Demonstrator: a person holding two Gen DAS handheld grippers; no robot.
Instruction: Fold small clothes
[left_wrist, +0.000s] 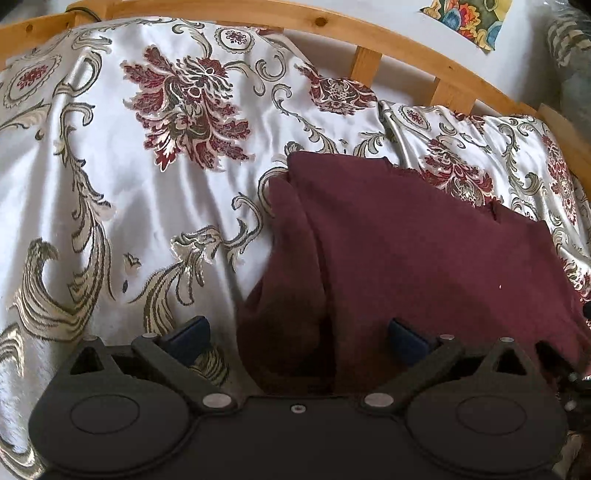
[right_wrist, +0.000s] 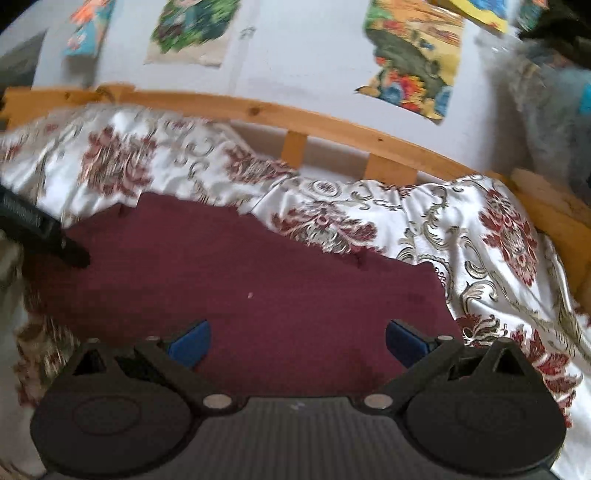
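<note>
Lying spread on the floral satin bedspread (left_wrist: 110, 177), the maroon garment (left_wrist: 406, 240) is approached by both grippers, jaws apart and empty. A near edge should be pinched through both layers by the left gripper (left_wrist: 295, 338) and right gripper (right_wrist: 297, 341). Its near hem is hidden; the right view is blurred.

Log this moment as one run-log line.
left tongs open over maroon garment left edge | right tongs open above garment | garment on floral bedspread | nothing gripped

left wrist: close over bedspread (left_wrist: 110, 184) | right wrist: same, toward wall (right_wrist: 295, 55)
</note>
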